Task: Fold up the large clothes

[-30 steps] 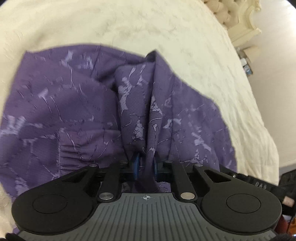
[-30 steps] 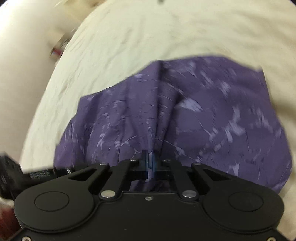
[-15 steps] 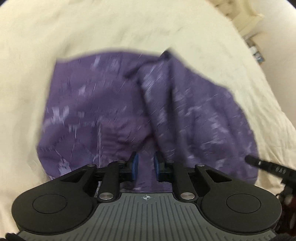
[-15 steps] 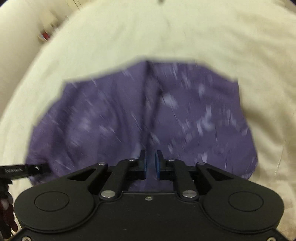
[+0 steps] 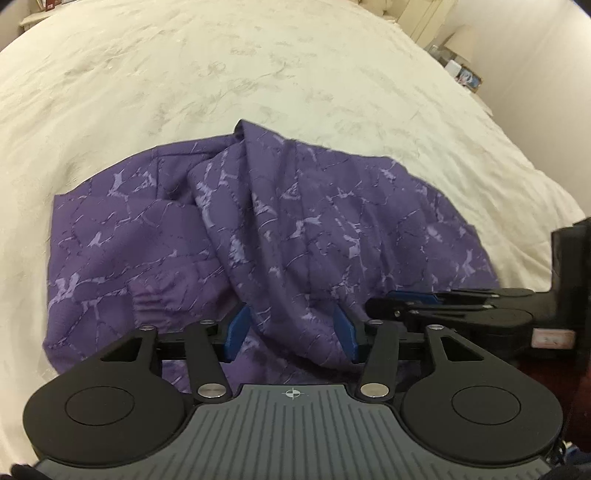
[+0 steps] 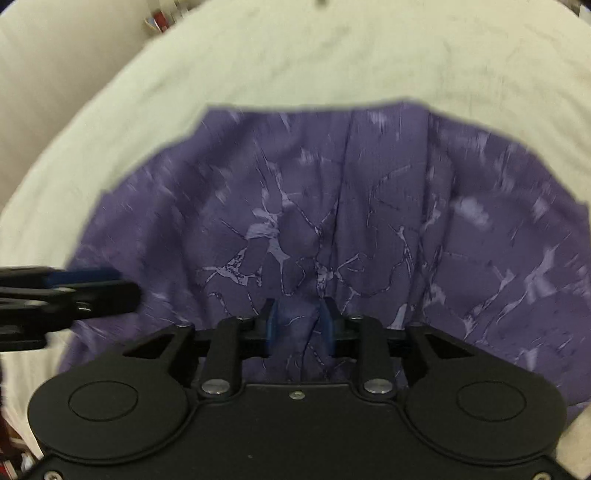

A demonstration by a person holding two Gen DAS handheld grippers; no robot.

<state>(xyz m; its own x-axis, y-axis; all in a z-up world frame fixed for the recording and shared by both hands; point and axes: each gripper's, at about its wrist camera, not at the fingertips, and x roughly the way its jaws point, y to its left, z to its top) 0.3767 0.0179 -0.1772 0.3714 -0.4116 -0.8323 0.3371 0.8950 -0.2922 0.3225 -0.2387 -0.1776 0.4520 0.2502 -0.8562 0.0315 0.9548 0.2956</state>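
A purple garment (image 5: 295,221) with a pale marbled print lies bunched on the cream bedspread (image 5: 184,74). A raised fold runs down its middle. My left gripper (image 5: 291,330) hovers over the garment's near edge. Its jaws are opening, and that fold lies loosely between the blue pads (image 5: 236,328) without being pinched. Close on its right is my right gripper (image 5: 380,305). In the right wrist view the garment (image 6: 332,221) fills the middle. The right gripper (image 6: 299,325) has its jaws opening too, with a slack ridge of cloth between them. The left gripper (image 6: 110,290) reaches in from the left.
The bedspread (image 6: 295,55) stretches far beyond the garment. A pale headboard and a bedside table with a lamp and small items (image 5: 461,70) stand at the back right. The bed's edge drops off along the right. More clutter (image 6: 162,18) sits past the bed's far left corner.
Both grippers were shut on folds of the garment and have let go, their jaws spreading. The cloth has sunk onto the bed. The two grippers now sit closer together.
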